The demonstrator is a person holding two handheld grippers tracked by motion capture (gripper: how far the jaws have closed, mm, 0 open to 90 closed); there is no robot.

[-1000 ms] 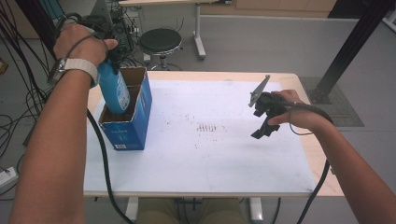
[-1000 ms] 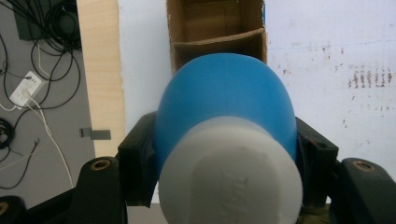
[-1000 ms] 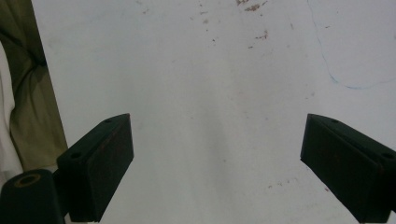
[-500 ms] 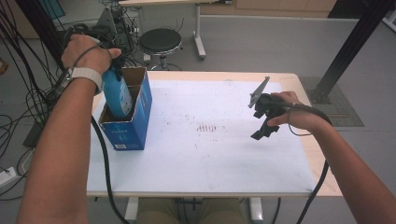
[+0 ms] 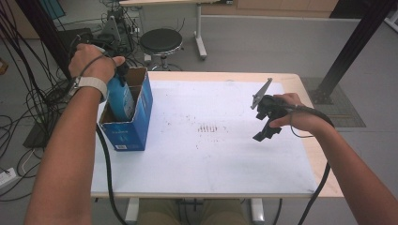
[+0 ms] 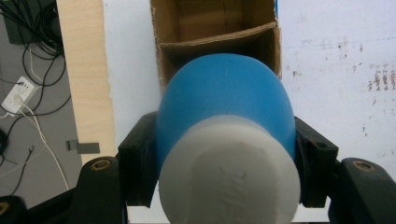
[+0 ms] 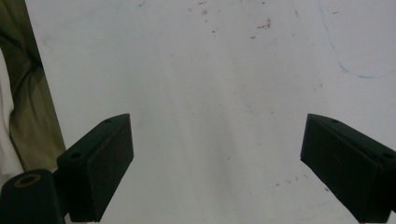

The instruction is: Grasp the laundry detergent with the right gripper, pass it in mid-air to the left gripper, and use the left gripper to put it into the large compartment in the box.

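A blue bottle [image 5: 119,98] with a white cap [image 6: 231,177] hangs partly inside the near compartment of an open blue cardboard box [image 5: 136,119] at the table's left. My left gripper [image 5: 117,75] is shut on the bottle's upper part, its black pads [image 6: 140,161] pressed on both sides below the cap. In the left gripper view the box's cardboard divider [image 6: 219,39] lies just beyond the bottle. My right gripper [image 5: 267,126] hovers over the table's right part, open with nothing between its pads [image 7: 105,163].
The white sheet [image 5: 211,140] covering the table carries small dark specks near the middle. A wooden table edge [image 6: 84,70] runs left of the box. A black stool [image 5: 161,41] and cables [image 5: 33,98] stand on the floor beyond.
My left gripper has lifted the blue bottle slightly and shifted it toward the box's far side. The right gripper has stayed in place.
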